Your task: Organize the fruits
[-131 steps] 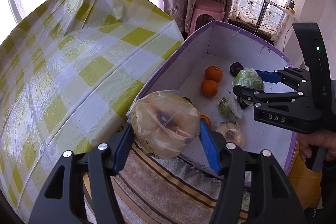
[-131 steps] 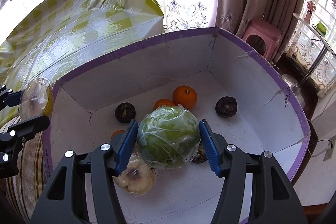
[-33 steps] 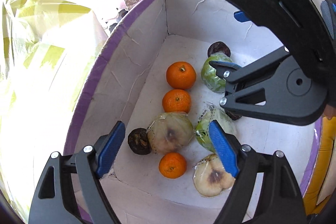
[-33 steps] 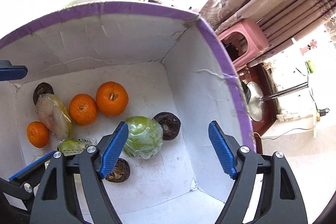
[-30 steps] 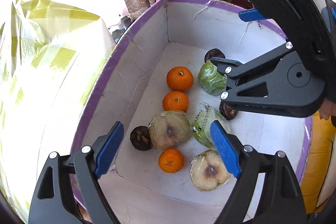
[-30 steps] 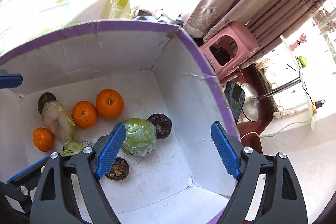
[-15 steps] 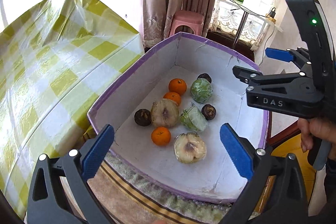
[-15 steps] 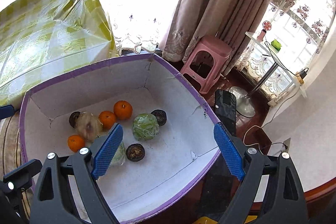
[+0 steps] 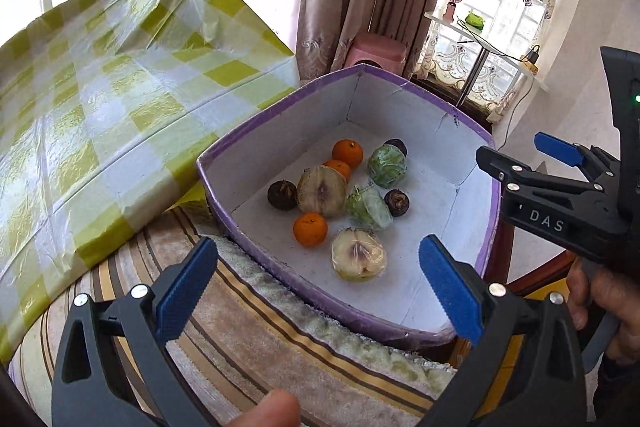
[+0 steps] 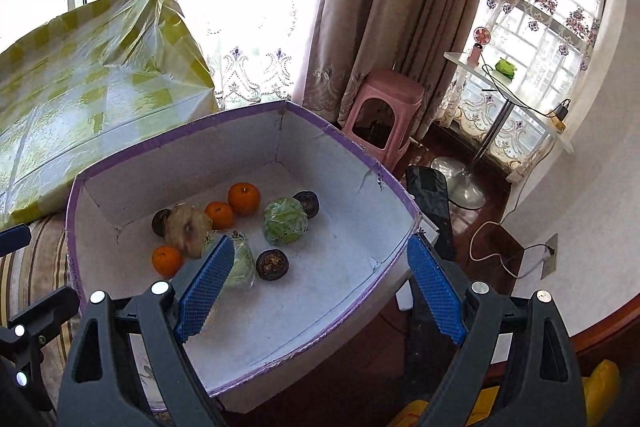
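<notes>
Both the left gripper (image 9: 318, 277) and right gripper (image 10: 318, 285) hung released above the purple-rimmed box (image 9: 280, 111) holding the fruits (image 9: 320, 191); only the right view showed the pink stool (image 10: 382, 107) whole.

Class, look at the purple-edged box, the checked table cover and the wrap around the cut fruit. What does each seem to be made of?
Purple-edged box: likely cardboard, matte white inside, with creases and small tears at its corners. Checked table cover: probably thin plastic sheet, glossy, crinkled and glinting. Wrap on the cut fruit: seemingly clear cling film, shiny and wrinkled over the pale flesh.
</notes>
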`<state>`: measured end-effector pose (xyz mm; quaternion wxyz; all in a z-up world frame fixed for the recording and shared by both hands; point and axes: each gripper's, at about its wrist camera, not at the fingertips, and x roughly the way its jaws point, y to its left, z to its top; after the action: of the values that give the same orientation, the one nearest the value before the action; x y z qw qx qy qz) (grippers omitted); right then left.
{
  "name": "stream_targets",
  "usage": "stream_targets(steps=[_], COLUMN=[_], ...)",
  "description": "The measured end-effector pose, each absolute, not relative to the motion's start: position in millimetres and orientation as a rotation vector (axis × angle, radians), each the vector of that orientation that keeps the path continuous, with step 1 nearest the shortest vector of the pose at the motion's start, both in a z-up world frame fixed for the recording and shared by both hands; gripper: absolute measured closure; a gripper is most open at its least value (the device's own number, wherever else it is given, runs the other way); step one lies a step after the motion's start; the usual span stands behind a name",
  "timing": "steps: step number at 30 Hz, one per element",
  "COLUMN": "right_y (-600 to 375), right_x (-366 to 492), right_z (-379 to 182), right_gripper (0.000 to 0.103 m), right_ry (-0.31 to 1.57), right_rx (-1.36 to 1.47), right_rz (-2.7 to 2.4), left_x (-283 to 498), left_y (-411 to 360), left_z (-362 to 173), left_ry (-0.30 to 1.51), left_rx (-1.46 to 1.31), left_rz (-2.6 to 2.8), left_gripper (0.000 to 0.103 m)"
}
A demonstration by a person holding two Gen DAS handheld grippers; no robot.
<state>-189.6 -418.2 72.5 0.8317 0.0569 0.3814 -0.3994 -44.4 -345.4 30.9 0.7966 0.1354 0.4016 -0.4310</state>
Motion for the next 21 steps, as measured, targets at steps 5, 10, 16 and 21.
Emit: stream_targets(steps=[5, 10, 16, 21], right_y=[-419.7, -422.2, -424.0, -426.2], right_x=[-190.0, -191.1, -190.8, -191.9], right_z=[70.6, 66.9, 63.1, 61.7], right_gripper=[0.018, 0.018, 0.018, 0.018], right_ry=[0.8, 0.8, 0.805, 0.802], right_rx=[0.126, 0.132, 0.141, 0.151], right_rz=[-0.857, -0.864, -0.859, -0.859], left_x=[-46.0, -45.0, -41.0, -38.3], left_y=[-350.8, -357.4, -364.5, -369.9], left_z=[30.8, 28.6, 26.7, 23.7], left_ry=[0.849, 0.849, 0.854, 0.866], left_rx=[0.303, 0.312, 0.317, 0.327], left_rz=[-0.918, -0.917, -0.895, -0.884], left_gripper=[0.002, 0.002, 0.002, 0.002])
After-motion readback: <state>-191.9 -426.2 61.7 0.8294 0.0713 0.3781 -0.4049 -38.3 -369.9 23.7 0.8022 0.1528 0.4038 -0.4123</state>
